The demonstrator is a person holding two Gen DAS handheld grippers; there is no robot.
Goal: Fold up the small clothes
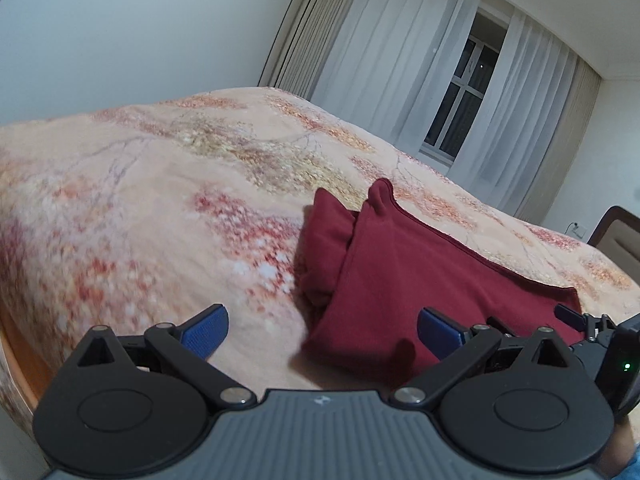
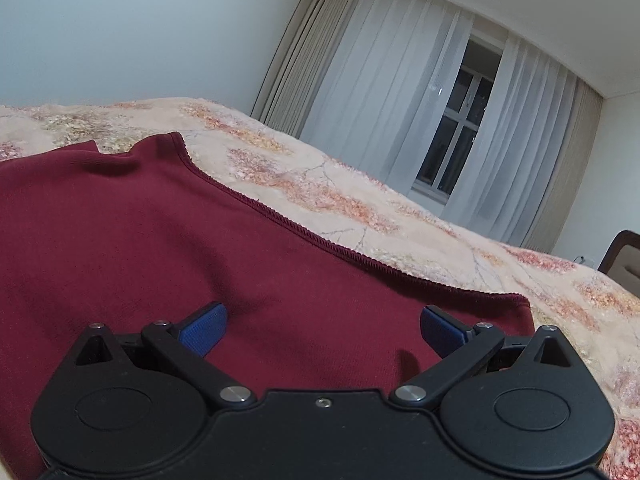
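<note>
Left wrist view shows, nearest to the camera, the left gripper (image 1: 322,330) with its two blue ribbed fingertips (image 1: 206,332) spread wide and nothing between them. It hovers over the near left corner of the dark red folded cloth garment (image 1: 400,280), which lies on the peach-coloured plush blanket with red and yellow flower pattern (image 1: 160,184). A thicker folded part of the garment sticks out on its left side. At the right edge of this view, the right gripper (image 1: 588,324) is partly seen just beside, above the garment's near right corner.

From the right wrist view, the right gripper (image 2: 323,330) also has its blue pads (image 2: 204,330) held far apart, holding nothing, and it hangs over the flat dark red garment (image 2: 180,240). The garment's stitched hem runs diagonally toward the far left, with the flowered blanket (image 2: 360,208) beyond it.

Further away stand white sheer curtains (image 1: 400,60) with beige ones at the sides, and a dark window (image 2: 460,132) shows between them. A brown headboard (image 2: 622,258) is at the far right.
</note>
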